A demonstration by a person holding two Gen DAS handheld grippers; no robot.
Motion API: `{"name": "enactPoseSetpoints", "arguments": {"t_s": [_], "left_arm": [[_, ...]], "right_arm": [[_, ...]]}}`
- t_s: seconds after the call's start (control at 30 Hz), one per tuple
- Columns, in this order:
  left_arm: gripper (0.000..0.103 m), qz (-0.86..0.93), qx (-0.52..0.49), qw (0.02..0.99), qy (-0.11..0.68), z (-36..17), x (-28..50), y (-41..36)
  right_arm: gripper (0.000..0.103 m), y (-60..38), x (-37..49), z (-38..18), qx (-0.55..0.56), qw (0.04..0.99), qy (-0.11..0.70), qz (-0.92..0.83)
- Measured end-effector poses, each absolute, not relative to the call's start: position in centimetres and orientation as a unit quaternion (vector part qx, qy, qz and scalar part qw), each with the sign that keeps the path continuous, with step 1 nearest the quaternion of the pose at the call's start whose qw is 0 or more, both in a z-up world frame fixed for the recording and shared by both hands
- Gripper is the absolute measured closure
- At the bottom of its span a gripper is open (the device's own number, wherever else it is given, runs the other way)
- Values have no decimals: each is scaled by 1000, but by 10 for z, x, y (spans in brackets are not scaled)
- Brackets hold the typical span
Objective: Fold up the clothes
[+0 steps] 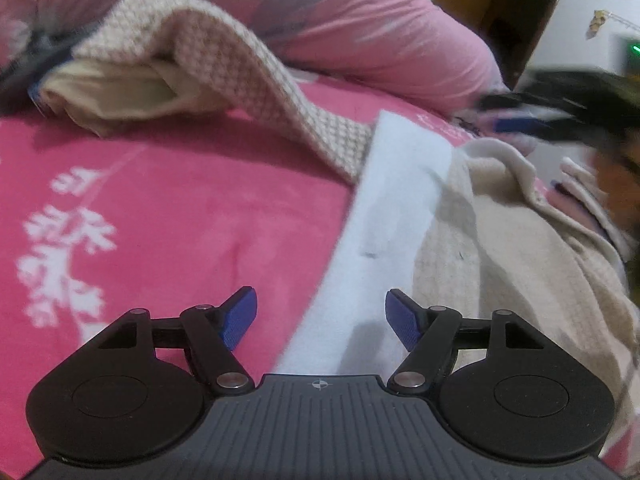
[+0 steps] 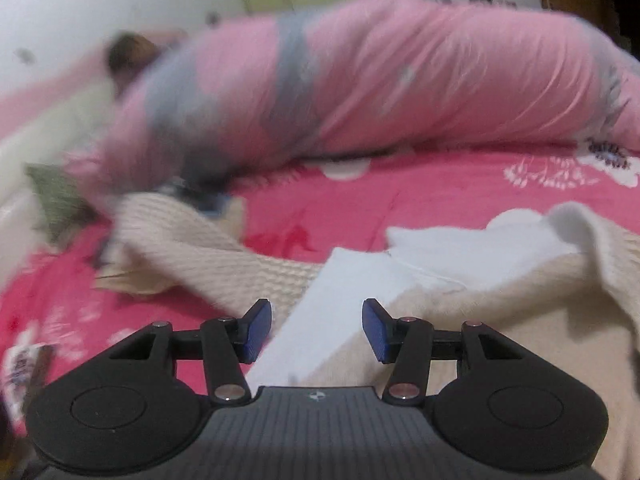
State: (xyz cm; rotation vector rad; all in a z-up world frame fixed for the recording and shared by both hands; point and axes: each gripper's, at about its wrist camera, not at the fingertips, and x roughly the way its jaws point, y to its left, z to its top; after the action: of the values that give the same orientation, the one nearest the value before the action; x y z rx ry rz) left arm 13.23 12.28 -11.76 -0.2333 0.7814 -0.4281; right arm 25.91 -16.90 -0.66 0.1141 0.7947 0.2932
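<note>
Left hand-held gripper (image 1: 320, 316) up close, blue pads spread apart, nothing between them, poised over the white panel (image 1: 384, 216) of a cream knit sweater (image 1: 492, 248) lying on the pink bed sheet (image 1: 180, 200). Right hand-held gripper (image 2: 317, 328) gapes too, nothing pinched. One knit sleeve (image 1: 248, 64) stretches away toward the rolled pink duvet (image 2: 400, 80) behind.

Left gripper (image 1: 320, 314): pitched downward, jaws spread wide, blue pads (image 1: 241, 320) well apart, nothing pinched between them. Right gripper (image 2: 317, 330): also pitched downward, jaws parted at a moderate gap, pads (image 2: 376, 330) clear of any contact; in the left wrist view it shows only as a blurred dark shape at right.
</note>
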Motion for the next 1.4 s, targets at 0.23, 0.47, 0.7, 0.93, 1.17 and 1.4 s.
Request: {"name": "enactPoseSetpoints", "arguments": {"t_s": [0.23, 0.47, 0.7, 0.93, 1.17, 1.4], "left_arm": [[41, -220, -82, 903, 359, -126, 122, 105], [41, -249, -62, 903, 345, -130, 111, 89], [40, -217, -70, 920, 319, -114, 106, 103], [33, -198, -25, 926, 321, -103, 106, 122], [31, -209, 34, 933, 292, -86, 89, 113], [30, -247, 78, 894, 366, -101, 83, 98]], "right_arm": [[40, -117, 342, -58, -31, 893, 441, 90], [37, -111, 356, -75, -23, 888, 455, 66], [75, -110, 342, -81, -76, 897, 431, 67], [87, -176, 281, -49, 64, 931, 345, 99], [90, -252, 248, -58, 224, 918, 312, 99], [90, -295, 218, -87, 298, 901, 300, 94]]}}
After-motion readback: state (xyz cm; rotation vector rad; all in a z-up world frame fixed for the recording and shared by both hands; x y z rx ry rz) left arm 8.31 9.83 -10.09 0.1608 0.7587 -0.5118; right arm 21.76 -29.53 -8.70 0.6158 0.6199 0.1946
